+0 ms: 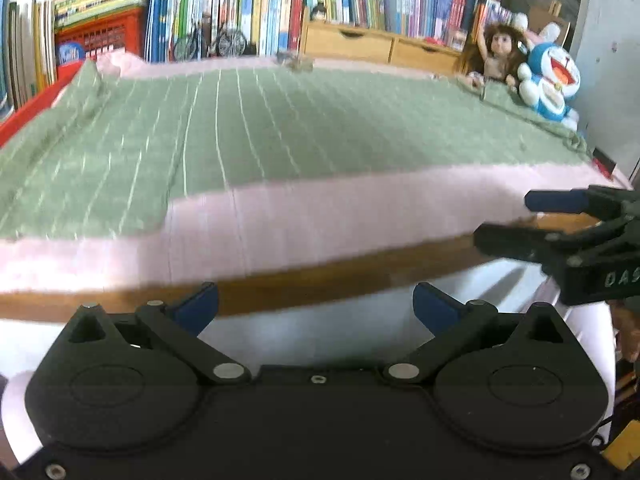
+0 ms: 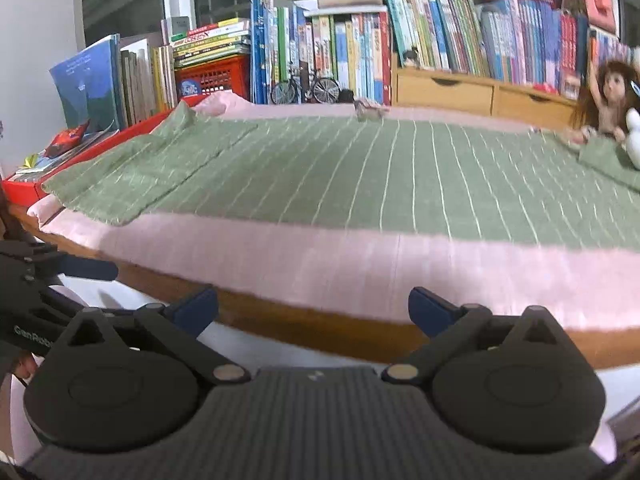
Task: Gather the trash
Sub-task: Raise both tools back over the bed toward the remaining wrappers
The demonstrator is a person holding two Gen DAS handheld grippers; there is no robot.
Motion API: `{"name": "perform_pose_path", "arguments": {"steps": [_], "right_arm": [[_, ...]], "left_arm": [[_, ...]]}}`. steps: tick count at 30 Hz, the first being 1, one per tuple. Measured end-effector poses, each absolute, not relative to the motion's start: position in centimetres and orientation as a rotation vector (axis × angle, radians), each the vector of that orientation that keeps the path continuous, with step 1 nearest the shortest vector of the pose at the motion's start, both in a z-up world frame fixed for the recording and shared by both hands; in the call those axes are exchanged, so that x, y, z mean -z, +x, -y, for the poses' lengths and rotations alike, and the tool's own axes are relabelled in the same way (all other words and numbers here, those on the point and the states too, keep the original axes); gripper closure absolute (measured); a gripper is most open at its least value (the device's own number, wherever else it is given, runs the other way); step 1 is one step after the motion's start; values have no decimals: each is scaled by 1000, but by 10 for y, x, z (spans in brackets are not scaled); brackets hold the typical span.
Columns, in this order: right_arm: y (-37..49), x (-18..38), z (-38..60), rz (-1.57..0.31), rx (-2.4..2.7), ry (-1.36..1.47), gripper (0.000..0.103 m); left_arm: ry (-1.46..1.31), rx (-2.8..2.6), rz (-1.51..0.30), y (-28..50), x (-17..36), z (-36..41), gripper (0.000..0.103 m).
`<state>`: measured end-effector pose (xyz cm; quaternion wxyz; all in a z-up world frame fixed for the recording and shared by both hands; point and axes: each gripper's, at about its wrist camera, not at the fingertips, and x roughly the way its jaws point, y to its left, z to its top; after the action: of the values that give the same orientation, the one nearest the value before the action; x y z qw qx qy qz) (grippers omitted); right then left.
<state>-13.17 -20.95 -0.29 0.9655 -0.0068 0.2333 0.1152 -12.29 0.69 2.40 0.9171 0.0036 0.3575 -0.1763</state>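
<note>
— Green cotton cloth with thin white stripes point(image 1: 280, 128) covers most of the table, over a pale pink under-cloth point(image 1: 320, 224) that shows along the near edge. Does either tool hold anything?

— No. The left gripper point(image 1: 316, 308), black with 2 blue-padded fingers, has its jaws spread wide and empty, held off the brown wooden table edge point(image 1: 320, 284). The right gripper point(image 2: 313, 308) is the same: jaws apart, nothing between them, also short of the table edge.

— Can each be seen from the other camera?

— Yes. The right gripper shows at the right border of the left wrist view, fingers parted, and the left gripper sits at the left border of the right wrist view.

— Where is the trash?

— A small crumpled greyish scrap point(image 2: 370, 111) lies at the far side of the table, on the pink strip just beyond the green cloth, well apart from both grippers. It is blurred, so its material cannot be told.

— What stands behind it?

— A row of upright colourful books point(image 2: 360, 48), a miniature black bicycle model point(image 2: 306, 88) and a light wooden 2-drawer box point(image 2: 480, 92). At the far right corner sit a brown-haired doll point(image 1: 496, 52) and a blue and white cat plush toy point(image 1: 552, 80), side by side.
</note>
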Motion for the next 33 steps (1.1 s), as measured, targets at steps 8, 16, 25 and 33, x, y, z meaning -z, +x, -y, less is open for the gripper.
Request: {"name": "perform_pose_path", "arguments": {"steps": [8,16,25,33], "right_arm": [[-114,-17,215,-440,-259,28,0],[-93,-41,214,-384,-238,-37,0],[-57,-70,221,-351,-274,18,0],[-10,-95,230,-324,-244,19,0]], "left_arm": [[7,336,-611,-99,-69,-8,0],[40,313,-541,-56,-99,-10,0],[49,302,-529,2,-108,-12,0],[80,322,-525,57,-109,0,0]]}}
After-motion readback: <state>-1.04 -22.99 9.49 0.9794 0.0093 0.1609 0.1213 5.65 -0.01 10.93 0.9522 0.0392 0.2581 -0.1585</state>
